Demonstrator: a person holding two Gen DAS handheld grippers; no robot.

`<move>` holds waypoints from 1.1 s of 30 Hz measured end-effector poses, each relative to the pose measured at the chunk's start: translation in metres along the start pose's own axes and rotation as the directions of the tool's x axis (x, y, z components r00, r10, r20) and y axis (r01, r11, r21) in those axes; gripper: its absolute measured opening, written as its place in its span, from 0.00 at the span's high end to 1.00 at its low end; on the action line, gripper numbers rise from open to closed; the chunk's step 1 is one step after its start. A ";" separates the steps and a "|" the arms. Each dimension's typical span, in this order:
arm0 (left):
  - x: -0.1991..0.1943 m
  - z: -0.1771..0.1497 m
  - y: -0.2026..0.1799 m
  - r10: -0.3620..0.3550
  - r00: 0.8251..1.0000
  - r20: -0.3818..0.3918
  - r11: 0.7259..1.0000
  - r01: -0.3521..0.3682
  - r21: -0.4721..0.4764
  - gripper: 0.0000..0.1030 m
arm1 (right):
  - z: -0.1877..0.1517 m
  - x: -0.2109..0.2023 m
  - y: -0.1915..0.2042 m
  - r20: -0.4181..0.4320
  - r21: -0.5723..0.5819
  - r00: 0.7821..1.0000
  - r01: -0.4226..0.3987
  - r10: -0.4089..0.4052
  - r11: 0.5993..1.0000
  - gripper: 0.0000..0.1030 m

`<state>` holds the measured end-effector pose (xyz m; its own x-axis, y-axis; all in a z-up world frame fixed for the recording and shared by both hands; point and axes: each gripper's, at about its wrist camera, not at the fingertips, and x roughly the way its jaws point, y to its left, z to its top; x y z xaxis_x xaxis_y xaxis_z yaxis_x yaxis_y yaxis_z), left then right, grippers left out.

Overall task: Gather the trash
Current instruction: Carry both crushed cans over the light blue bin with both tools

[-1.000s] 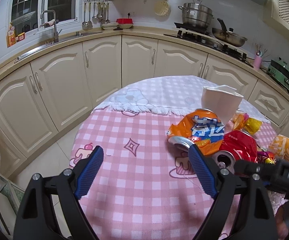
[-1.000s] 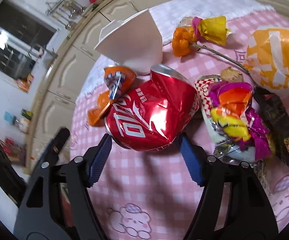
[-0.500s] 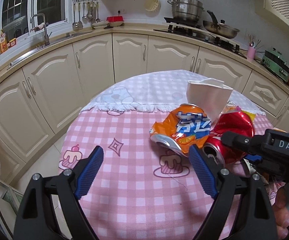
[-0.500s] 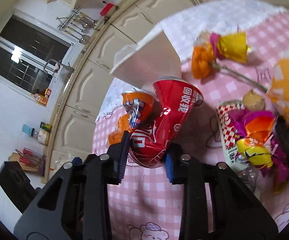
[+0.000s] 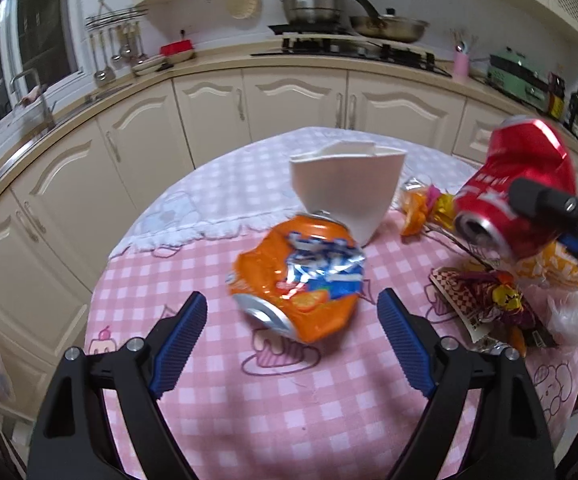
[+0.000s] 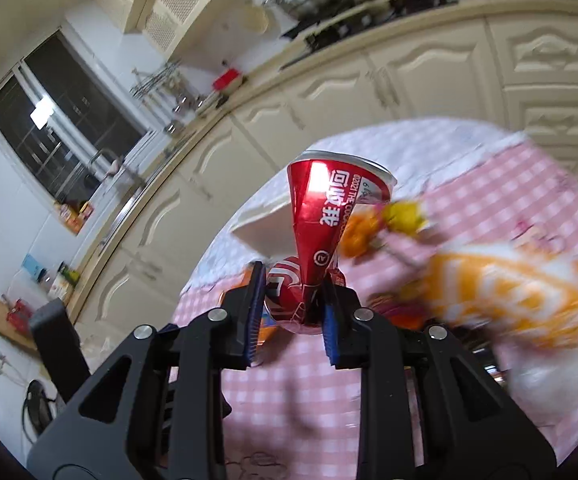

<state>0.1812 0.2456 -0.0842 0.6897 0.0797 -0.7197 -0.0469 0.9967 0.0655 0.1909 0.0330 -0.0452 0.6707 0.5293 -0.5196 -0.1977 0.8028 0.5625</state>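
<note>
**Red can squeezed and held up; orange can lying on the table**

In the right wrist view, the right gripper (image 6: 293, 312) is seen closest. Its two blue pads (image 6: 253, 312) are pressed on the squashed red cola can (image 6: 317, 216), and the jaws are closing on it. The can is held above the table and its wide end is pointed up and away. In the left wrist view, the same red can (image 5: 517, 184) is seen in the air at the right, well above the cloth.

In the left wrist view, the left gripper (image 5: 293, 336) is held wide apart, and nothing is gripped by it. Just past its fingertips, the crushed orange soda can (image 5: 301, 280) is seen lying on its side on the round table (image 5: 217, 420), which is covered by a pink checked cloth. The can is not touched by the pads.

Right behind the orange can, a white folded paper cup (image 5: 345, 188) is stood, and the two look to be touching. To the right, a heap of bright wrappers (image 5: 489, 300) and an orange and white bag (image 5: 561, 276) are piled. Fake flowers (image 5: 421, 208) are laid beside the cup.

Far behind, cream cupboards (image 5: 289, 108) and a steel pot (image 5: 313, 0) on the stove are seen.
</note>
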 end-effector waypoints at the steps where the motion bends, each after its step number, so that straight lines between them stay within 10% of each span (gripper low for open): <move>1: 0.003 0.002 -0.003 0.010 1.000 -0.003 1.000 -0.010 0.010 0.17 | 0.001 -0.004 -0.003 0.011 -0.001 1.000 0.009 -0.009 1.000 0.76; 8: 0.028 0.008 -0.019 0.037 0.998 -0.053 0.997 -0.034 0.065 0.17 | 0.012 -0.027 -0.033 0.074 0.032 0.995 0.059 -0.061 0.998 0.76; 14: 0.061 0.005 -0.031 0.248 0.960 -0.127 0.964 -0.232 0.127 0.18 | 0.014 -0.034 -0.047 0.082 0.053 0.994 0.066 -0.070 0.996 0.76; 17: 0.059 0.005 -0.026 0.209 0.970 -0.121 0.976 -0.200 0.087 0.38 | 0.013 -0.035 -0.053 0.078 0.060 0.994 0.070 -0.074 0.996 0.76; 33: 0.028 0.006 0.006 0.036 0.999 -0.040 0.994 -0.040 -0.102 0.41 | 0.014 -0.035 -0.053 0.054 0.026 0.998 0.032 -0.034 0.999 0.76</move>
<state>0.2043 0.2541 -0.0999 0.6579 0.1157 -0.7442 -0.1477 0.9888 0.0232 0.1881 -0.0316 -0.0477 0.7146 0.4863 -0.5030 -0.1575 0.8123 0.5615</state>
